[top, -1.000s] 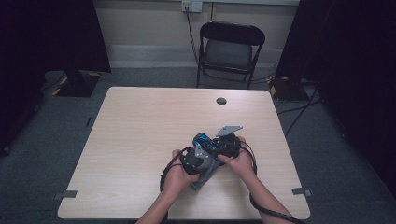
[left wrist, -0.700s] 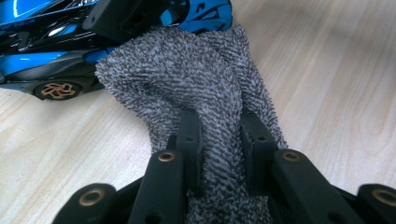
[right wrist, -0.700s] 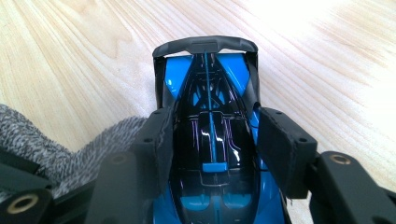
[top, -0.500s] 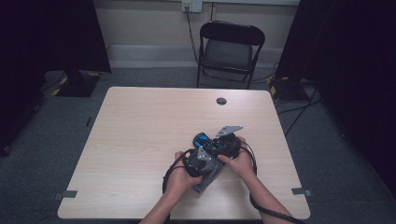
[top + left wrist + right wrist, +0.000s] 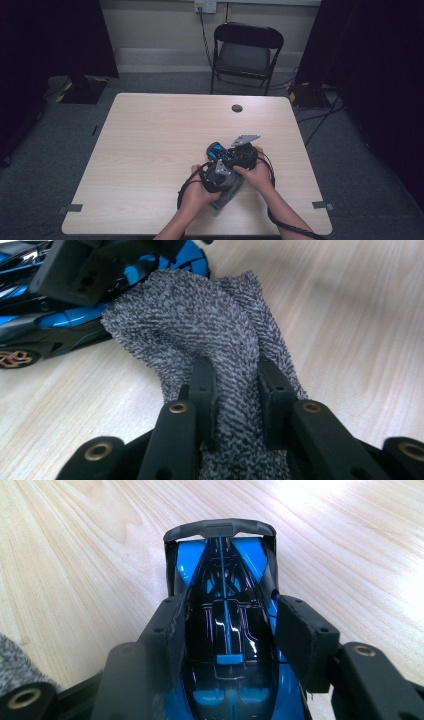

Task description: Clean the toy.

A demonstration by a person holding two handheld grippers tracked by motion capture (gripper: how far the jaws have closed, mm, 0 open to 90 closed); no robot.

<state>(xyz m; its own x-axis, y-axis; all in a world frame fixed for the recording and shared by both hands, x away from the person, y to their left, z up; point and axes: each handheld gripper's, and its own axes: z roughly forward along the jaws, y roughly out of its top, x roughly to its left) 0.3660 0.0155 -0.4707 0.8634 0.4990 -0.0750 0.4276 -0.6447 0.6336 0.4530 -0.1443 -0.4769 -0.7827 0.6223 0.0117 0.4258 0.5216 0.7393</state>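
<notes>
Seemingly fuzzy grey cloth [image 5: 210,325], glossy blue toy car [image 5: 227,645]

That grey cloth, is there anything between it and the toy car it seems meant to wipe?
Nothing visible does. The left gripper is shut on the grey cloth, whose far end already lies against the blue toy car. The right gripper clamps that car by its sides on the table.

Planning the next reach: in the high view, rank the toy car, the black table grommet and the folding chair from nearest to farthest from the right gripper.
1. Toy car: in the right gripper jaws.
2. Black grommet: on the table's far edge.
3. Folding chair: on the floor beyond the table.
</notes>
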